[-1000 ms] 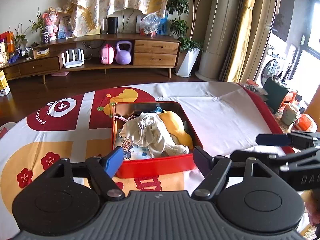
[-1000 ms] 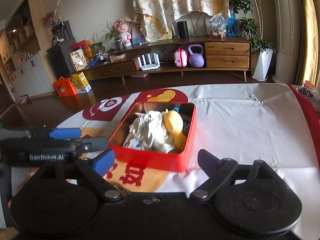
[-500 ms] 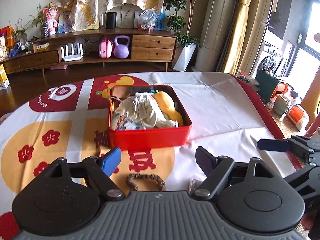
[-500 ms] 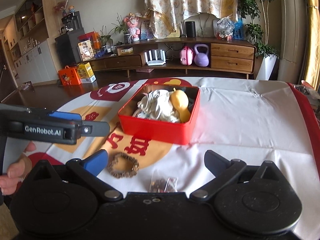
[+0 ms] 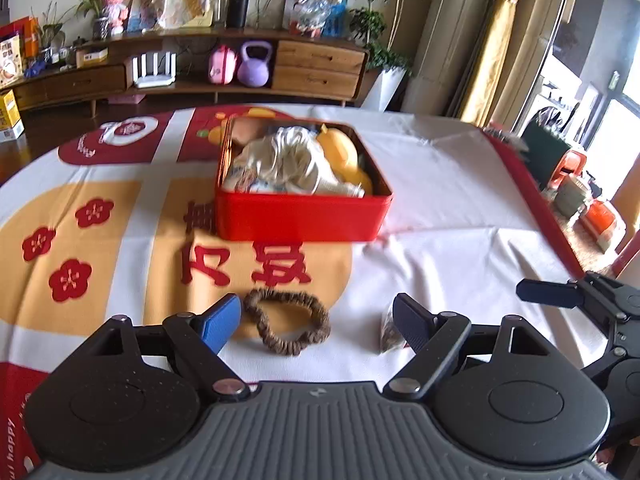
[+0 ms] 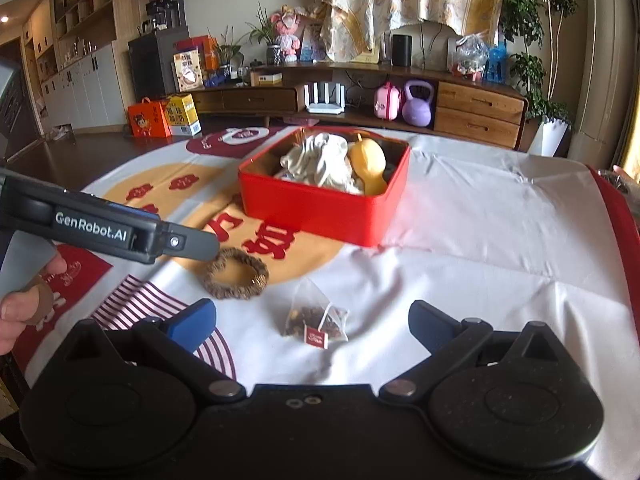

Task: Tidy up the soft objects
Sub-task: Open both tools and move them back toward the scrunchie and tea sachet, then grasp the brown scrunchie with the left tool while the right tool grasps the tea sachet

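A brown scrunchie [image 5: 287, 326] lies on the printed tablecloth [image 5: 440, 208] at the near side of the table, and a pyramid tea bag [image 6: 316, 318] lies just to its right, the two apart. Beyond them stands a red tin [image 5: 300, 216] holding a crumpled cream cloth [image 5: 288, 162] and a yellow plush toy [image 5: 344, 154]. The left gripper [image 5: 316, 322] hovers over the scrunchie with jaws wide apart and nothing held, while the right gripper [image 6: 312, 322] frames the tea bag, fully spread and empty.
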Tool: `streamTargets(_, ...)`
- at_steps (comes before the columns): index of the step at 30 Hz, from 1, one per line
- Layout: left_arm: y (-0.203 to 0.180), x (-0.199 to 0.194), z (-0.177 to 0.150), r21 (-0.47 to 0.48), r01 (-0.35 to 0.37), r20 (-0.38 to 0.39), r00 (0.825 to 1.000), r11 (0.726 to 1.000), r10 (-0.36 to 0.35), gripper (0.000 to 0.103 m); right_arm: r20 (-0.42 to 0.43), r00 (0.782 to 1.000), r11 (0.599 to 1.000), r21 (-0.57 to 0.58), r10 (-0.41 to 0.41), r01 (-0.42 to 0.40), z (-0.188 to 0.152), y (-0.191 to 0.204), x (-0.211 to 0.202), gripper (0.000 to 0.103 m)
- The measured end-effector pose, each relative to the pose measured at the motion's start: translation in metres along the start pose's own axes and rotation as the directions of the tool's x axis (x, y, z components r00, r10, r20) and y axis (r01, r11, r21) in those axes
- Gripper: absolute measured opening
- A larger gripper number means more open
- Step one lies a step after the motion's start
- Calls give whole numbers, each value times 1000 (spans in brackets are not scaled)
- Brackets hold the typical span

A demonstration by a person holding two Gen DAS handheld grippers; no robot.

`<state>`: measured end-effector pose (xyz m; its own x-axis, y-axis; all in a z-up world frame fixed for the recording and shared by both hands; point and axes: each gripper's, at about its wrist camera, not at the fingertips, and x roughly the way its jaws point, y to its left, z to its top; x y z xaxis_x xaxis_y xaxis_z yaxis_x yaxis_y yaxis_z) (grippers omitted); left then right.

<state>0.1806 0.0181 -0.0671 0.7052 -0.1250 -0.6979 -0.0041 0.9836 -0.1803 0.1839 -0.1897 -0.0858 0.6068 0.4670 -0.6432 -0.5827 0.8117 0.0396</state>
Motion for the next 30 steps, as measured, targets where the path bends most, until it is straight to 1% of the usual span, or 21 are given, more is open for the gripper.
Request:
streamTargets(3,0,10,-8,5,-14,-19,1000,1000,14,83,-16,1000,1000,-2,2,-2,-5,-2,6,102)
streamTargets(9,1,28,-18,4,-32,-45,998,999,32,83,-52,999,1000,-19,2,-3,-13,-4,20,97)
streamTargets(14,2,40,-24,9,-32,-44,998,999,32,83,-73,997,999,-34,7,-10,-15,-6,32,93)
streamTargets(17,0,47,-29,33,-28,-38,999,999,29,83,-82,997,999,-48,11,-15,-16,-7,38,89)
streamTargets(21,-3,59,-34,56,-33,-52,998,998,36,83,-97,995,998,-63,22,-28,-17,-8,48,78)
streamTargets(23,-4,63,-36,67,-41,-49,998,997,45,83,-98,995,997,-75,24,-32,-17,-7,52,76)
streamTargets(26,-1,68,-37,57,-50,-45,998,997,53,83,-104,994,994,-100,28,-39,-14,-4,58,74)
streamTargets(30,1,73,-36,63,-72,-37,997,995,74,83,-111,994,991,-132,20,-35,-12,-1,68,66)
